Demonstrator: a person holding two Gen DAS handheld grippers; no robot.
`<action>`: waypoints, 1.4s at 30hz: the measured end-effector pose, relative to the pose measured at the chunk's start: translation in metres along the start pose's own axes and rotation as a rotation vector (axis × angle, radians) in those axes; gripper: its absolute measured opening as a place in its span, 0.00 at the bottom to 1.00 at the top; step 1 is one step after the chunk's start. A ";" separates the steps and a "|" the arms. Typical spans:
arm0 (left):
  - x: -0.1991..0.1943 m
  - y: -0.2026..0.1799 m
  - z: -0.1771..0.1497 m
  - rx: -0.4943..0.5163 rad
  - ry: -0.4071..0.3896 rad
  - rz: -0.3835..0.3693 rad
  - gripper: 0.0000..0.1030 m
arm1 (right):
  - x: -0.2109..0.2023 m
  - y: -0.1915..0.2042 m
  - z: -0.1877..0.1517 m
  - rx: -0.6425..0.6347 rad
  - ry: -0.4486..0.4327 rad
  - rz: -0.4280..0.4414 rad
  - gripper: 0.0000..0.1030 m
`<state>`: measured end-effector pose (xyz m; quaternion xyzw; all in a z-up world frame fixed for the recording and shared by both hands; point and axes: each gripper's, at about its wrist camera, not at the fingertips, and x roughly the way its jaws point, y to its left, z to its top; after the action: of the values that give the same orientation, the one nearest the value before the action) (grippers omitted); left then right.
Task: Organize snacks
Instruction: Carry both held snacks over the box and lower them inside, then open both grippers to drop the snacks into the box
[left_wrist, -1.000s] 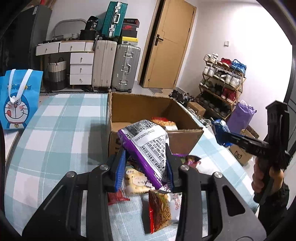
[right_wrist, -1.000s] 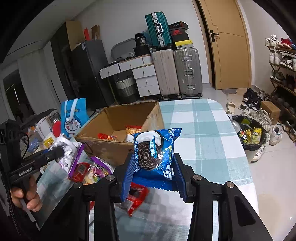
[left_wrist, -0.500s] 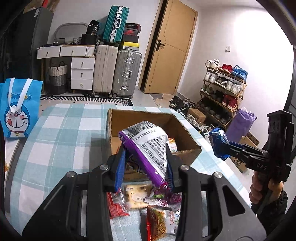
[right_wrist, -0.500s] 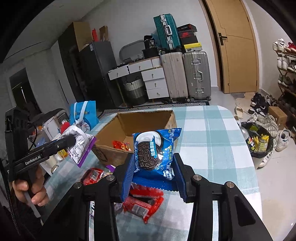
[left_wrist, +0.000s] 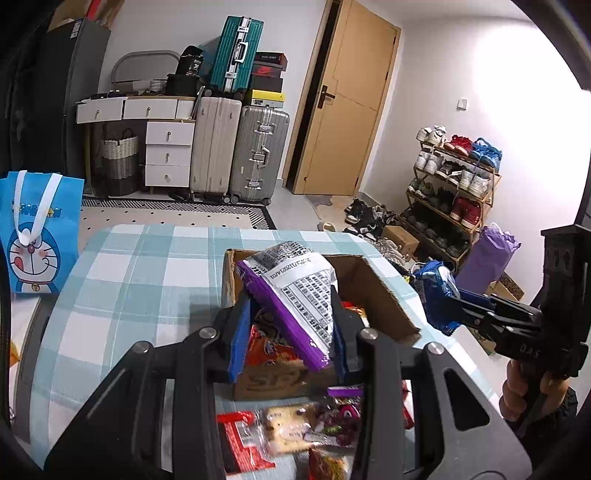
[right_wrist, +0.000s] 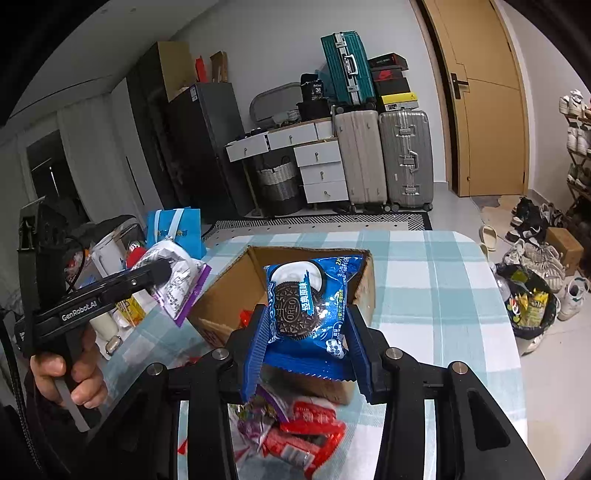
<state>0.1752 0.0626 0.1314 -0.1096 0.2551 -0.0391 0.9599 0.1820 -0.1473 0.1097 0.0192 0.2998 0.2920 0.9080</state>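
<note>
Purple-edged and printed in grey, the snack bag (left_wrist: 295, 295) is clamped between the jaws of the left gripper (left_wrist: 288, 332) at frame centre, above the open cardboard box (left_wrist: 384, 295) on the checked tablecloth (left_wrist: 147, 273). Only the right wrist view shows the front of the blue Oreo pack (right_wrist: 306, 306), pinched in the right gripper (right_wrist: 306, 354); the left view catches it edge-on at right. Loose snack packets (right_wrist: 299, 432) lie low in the frame, before the box. A blue cartoon bag (left_wrist: 37, 232) stands at left.
</note>
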 end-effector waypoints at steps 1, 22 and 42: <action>0.004 0.000 0.001 0.001 0.000 0.003 0.32 | 0.004 0.001 0.002 -0.003 0.001 0.001 0.40; 0.097 -0.010 0.001 0.069 0.047 0.054 0.32 | 0.087 0.001 0.026 -0.010 0.069 0.006 0.40; 0.146 0.004 -0.021 0.073 0.137 0.075 0.32 | 0.128 0.005 0.014 -0.038 0.155 0.026 0.40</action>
<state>0.2915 0.0431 0.0427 -0.0621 0.3225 -0.0198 0.9443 0.2708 -0.0717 0.0542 -0.0169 0.3636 0.3101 0.8783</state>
